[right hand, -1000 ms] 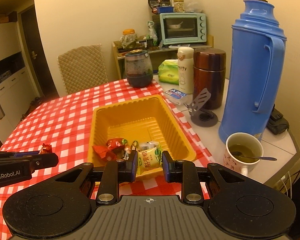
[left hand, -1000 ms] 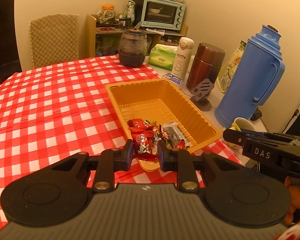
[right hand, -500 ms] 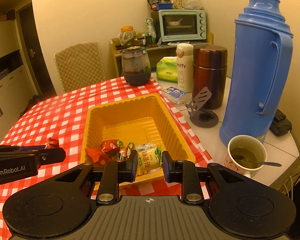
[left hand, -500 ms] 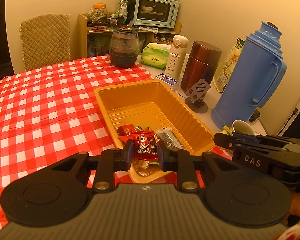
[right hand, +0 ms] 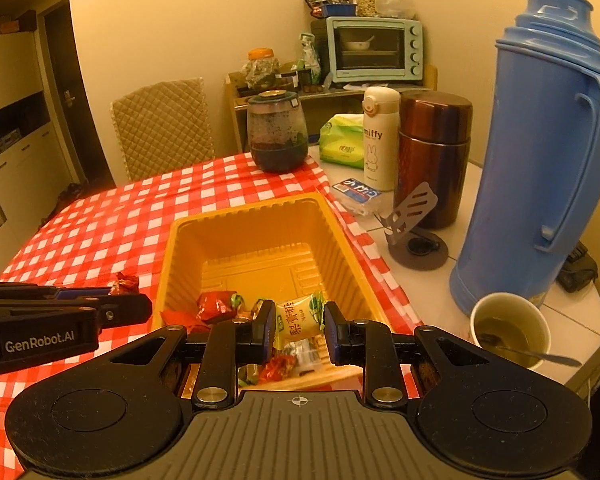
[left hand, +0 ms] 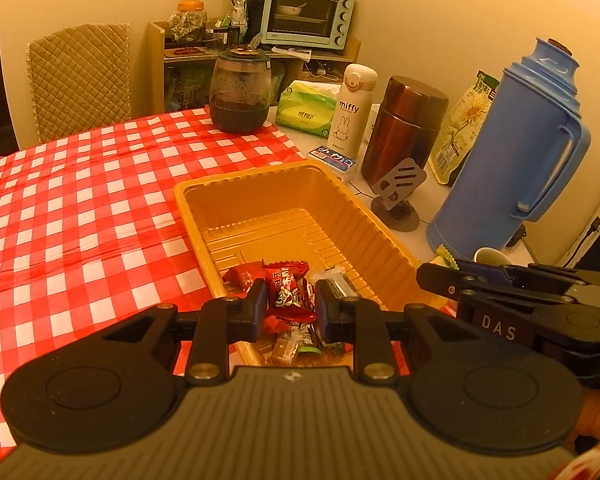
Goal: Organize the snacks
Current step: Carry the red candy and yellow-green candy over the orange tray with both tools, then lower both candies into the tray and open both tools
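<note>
**Two sweets held over the tray**

While both grippers hang above the near end of the yellow tray (left hand: 288, 184), each has its jaws nearly closed on a wrapped snack. At the left, the left gripper (left hand: 290, 304) pinches a red candy (left hand: 288, 292) between its pads, over the loose sweets (right hand: 216, 306) that lie at the tray's near end. Just beside it, the right gripper (right hand: 296, 326) grips a yellow-green candy packet (right hand: 300, 316) the same way. Under the tray lies the red checked tablecloth (left hand: 80, 200). Farther right stand a brown flask (right hand: 434, 156), a blue thermos (right hand: 540, 160) and a cup with a spoon (right hand: 510, 330).
</note>
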`<state>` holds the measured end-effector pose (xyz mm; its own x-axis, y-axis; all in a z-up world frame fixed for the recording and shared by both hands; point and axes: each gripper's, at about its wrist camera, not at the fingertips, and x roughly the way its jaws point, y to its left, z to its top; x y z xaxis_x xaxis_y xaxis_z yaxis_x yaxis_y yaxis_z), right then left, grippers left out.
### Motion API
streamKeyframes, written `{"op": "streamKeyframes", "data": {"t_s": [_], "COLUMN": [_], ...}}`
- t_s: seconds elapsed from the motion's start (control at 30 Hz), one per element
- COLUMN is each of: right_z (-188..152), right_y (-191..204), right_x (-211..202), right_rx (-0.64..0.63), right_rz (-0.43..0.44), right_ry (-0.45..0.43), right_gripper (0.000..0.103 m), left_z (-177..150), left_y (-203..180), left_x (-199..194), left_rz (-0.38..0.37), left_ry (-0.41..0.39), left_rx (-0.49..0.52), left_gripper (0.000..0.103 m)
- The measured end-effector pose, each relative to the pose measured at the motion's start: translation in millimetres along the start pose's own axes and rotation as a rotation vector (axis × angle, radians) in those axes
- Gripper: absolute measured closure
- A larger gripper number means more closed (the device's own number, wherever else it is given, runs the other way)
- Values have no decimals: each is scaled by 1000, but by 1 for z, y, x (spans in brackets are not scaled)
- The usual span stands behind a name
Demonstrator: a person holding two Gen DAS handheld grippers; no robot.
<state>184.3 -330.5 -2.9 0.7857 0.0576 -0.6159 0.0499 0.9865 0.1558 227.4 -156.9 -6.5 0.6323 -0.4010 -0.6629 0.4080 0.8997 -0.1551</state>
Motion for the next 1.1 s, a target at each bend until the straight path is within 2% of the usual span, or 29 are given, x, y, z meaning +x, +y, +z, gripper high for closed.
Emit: {"op": "streamKeyframes", "data": {"t_s": [0.77,1.1], "right_z": [26,36], "right_y": [-3,-5], "right_x": [52,84], "right_rx": [-48,-53], "right_rz": [16,22], "right_ry": [16,30], "right_gripper": [77,77], "left_z": [20,36], "left_y": [12,25], "left_x": [48,81], "left_rz": [-5,-10], "left_ry": [24,31], "left_rx": [14,12], "left_gripper": [80,80]}}
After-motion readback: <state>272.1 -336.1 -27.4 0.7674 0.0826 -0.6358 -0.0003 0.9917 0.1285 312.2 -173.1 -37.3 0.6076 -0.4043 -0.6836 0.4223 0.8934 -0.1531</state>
